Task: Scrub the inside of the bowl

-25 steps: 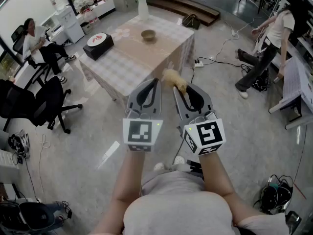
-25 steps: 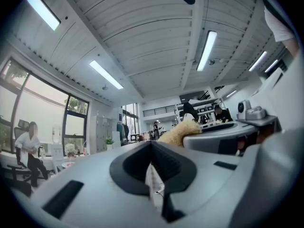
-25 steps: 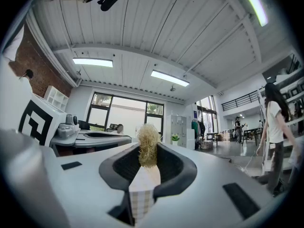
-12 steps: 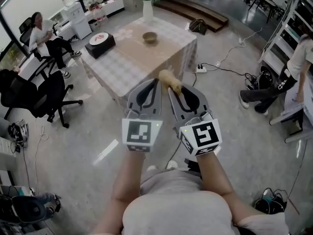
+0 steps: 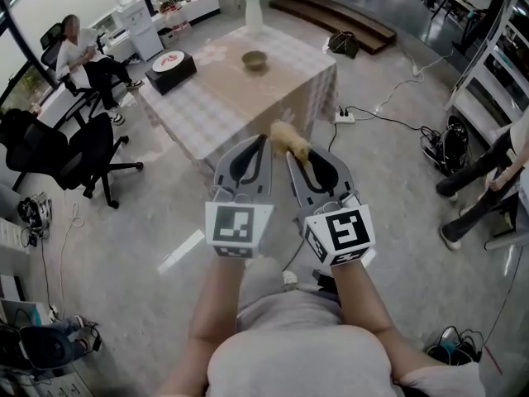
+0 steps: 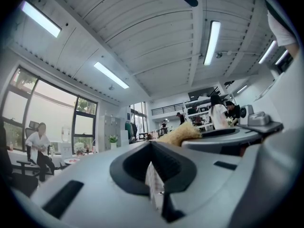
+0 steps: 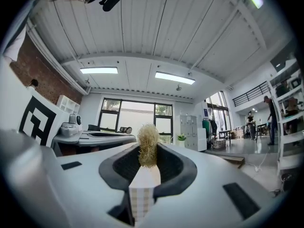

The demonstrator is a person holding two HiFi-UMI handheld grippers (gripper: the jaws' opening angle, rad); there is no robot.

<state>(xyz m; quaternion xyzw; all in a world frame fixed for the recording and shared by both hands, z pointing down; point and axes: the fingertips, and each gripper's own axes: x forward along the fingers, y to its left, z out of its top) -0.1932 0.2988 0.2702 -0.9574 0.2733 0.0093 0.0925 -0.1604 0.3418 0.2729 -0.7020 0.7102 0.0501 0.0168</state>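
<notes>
Checked table (image 5: 207, 110) w/ bowl (image 5: 254, 59) far ahead, barely nearer than a sec ago: approach only, left gripper (image 5: 264, 139) closed empty, right gripper (image 5: 296, 154) clamping straw-coloured scrubber (image 5: 289, 138), no scrubbing yet.

Ahead of you stands a table (image 5: 207, 114) under a checked cloth. On it you find a brown bowl (image 5: 254, 59) toward the far side, a white vase (image 5: 254, 15) with a plant at the far corner, and a black box (image 5: 169, 71) at the left corner, well apart from the bowl.
</notes>
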